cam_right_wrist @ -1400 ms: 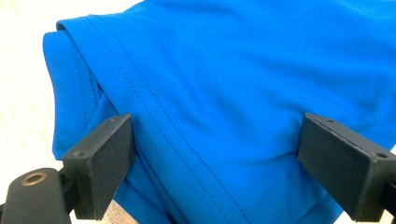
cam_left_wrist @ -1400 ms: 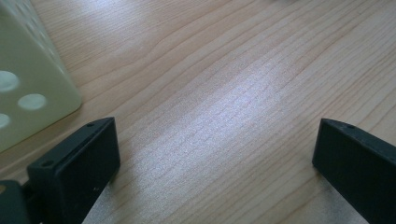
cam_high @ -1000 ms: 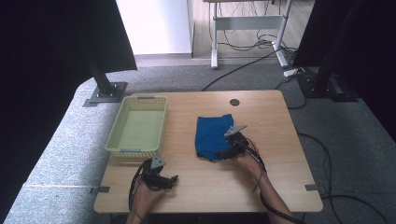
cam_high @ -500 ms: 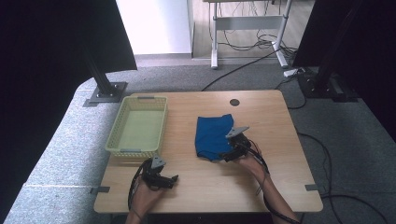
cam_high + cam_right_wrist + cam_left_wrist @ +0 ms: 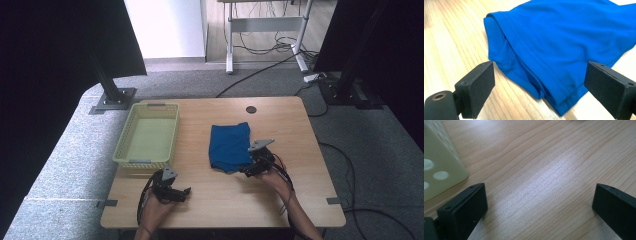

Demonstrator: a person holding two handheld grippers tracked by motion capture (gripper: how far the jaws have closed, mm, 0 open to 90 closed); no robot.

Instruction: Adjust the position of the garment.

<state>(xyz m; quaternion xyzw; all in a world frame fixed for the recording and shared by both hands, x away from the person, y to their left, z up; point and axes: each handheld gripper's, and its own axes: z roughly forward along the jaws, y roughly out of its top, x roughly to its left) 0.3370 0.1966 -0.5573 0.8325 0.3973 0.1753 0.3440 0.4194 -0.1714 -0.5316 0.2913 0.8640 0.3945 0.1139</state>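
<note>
wooden table (image 5: 220,200) — blue cloth (image 5: 229,146) lies lengthwise front-to-back

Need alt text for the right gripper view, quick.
Folded blue cloth lies on a light wooden table, its hemmed corner between the open black tongs, which are not touching it.

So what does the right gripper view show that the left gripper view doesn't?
Right gripper view: the folded blue cloth, its stitched hem lying between the right gripper's wide-open jaws. Left gripper view: a corner of the pale yellow basket with round holes, beside the left gripper, whose jaws are open over bare wood. Both show the light wooden table and two black jaws spread apart.
</note>
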